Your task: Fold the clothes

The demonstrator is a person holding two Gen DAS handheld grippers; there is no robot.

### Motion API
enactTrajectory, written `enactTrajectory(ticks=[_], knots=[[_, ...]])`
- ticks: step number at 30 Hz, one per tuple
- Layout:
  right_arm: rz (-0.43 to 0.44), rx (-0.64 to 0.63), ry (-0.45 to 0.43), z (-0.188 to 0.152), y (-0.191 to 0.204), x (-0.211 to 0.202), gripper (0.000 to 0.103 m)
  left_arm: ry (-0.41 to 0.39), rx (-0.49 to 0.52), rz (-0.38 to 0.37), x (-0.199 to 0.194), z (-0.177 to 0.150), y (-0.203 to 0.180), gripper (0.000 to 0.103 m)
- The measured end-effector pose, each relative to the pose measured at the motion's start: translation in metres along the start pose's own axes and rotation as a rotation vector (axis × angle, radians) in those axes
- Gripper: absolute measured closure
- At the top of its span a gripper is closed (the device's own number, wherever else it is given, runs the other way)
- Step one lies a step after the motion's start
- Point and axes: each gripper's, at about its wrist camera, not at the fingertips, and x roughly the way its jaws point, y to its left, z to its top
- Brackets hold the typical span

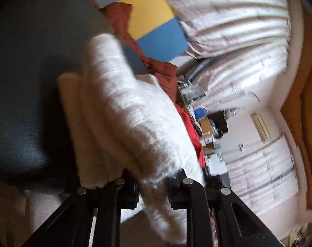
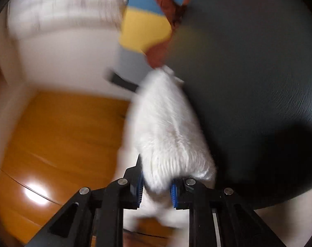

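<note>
Left tongs: the left gripper [image 1: 153, 189] is pinched on a fold of the white fluffy garment [image 1: 123, 111], which bunches between its black fingers and rises away from them.
Right tongs: the right gripper [image 2: 156, 193] is clamped on the same white fluffy garment [image 2: 168, 131]; its blue ribbed pads [image 2: 173, 193] press into the pile from both sides.
Garment: lifted in the air between the two grippers, thick and furry, with a cream underside showing in folds in the left wrist view; it hangs over the edge of the dark grey surface [image 2: 248, 82].
Around it: rust-red cloth [image 1: 118, 12] and a brighter red piece [image 1: 188, 123] lie at the surface's far edge, next to foam mats in yellow [image 1: 147, 10] and blue [image 1: 162, 41].
Room: pale patterned curtains [image 1: 238, 16], a white wall, a wooden floor [image 2: 63, 135] with a bright glare spot, and a cluttered shelf [image 1: 205, 127] well beyond.
Writing: both views are smeared by motion; no brand, label or lettering can be read anywhere.
</note>
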Motion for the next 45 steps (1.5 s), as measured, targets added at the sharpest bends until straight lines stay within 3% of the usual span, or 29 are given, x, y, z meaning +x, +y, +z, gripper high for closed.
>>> enactTrajectory(ticks=[1, 4, 7, 9, 12, 16, 18, 19, 22, 27, 30, 34, 37, 42, 44, 45], knots=[[0.032, 0.04, -0.017, 0.003, -0.005, -0.004, 0.082, 0.022, 0.024, 0.029, 0.009, -0.001, -0.004, 0.083], [-0.124, -0.01, 0.011, 0.008, -0.015, -0.006, 0.083, 0.136, 0.067, 0.154, 0.041, -0.015, 0.004, 0.082], [-0.172, 0.033, 0.018, 0.007, -0.027, -0.017, 0.082, 0.123, 0.074, 0.124, 0.043, -0.019, 0.007, 0.08], [-0.211, -0.009, 0.027, 0.018, -0.017, -0.037, 0.074, 0.125, 0.078, 0.122, 0.042, -0.017, 0.006, 0.079], [-0.332, -0.224, 0.046, 0.015, 0.024, -0.057, 0.072, 0.124, 0.085, 0.122, 0.038, -0.015, 0.007, 0.079], [-0.427, -0.574, 0.019, 0.01, 0.086, -0.054, 0.07, 0.121, 0.097, 0.126, 0.031, -0.014, 0.011, 0.079], [-0.472, -0.75, 0.005, 0.007, 0.117, -0.053, 0.062, 0.125, 0.119, 0.147, 0.034, -0.017, 0.01, 0.079], [-0.481, -0.827, 0.011, 0.007, 0.13, -0.046, 0.061, 0.127, 0.13, 0.158, 0.035, -0.018, 0.009, 0.079], [-0.471, -1.004, 0.135, 0.01, 0.151, 0.007, 0.056, 0.134, 0.17, 0.204, 0.036, -0.015, 0.003, 0.079], [-0.618, -1.163, 0.301, 0.005, 0.15, 0.114, 0.053, 0.102, 0.216, 0.29, 0.031, 0.009, 0.005, 0.078], [-0.771, -1.167, 0.359, 0.001, 0.117, 0.161, 0.05, 0.077, 0.147, 0.266, 0.02, 0.02, 0.022, 0.078], [-0.723, -1.231, 0.211, -0.021, 0.094, 0.13, 0.05, 0.048, 0.104, 0.221, -0.003, 0.011, 0.031, 0.077], [-0.695, -1.228, 0.161, -0.024, 0.089, 0.118, 0.05, -0.006, 0.094, 0.233, -0.024, 0.004, 0.025, 0.077], [-0.612, -1.177, 0.133, -0.037, 0.122, 0.087, 0.048, 0.029, 0.261, 0.311, -0.01, -0.007, 0.002, 0.08], [-0.537, -1.217, 0.139, -0.059, 0.132, 0.084, 0.05, 0.044, 0.328, 0.342, -0.004, -0.012, -0.007, 0.08], [-0.549, -1.262, 0.162, -0.076, 0.136, 0.081, 0.05, 0.051, 0.362, 0.357, -0.002, -0.014, -0.012, 0.08]])
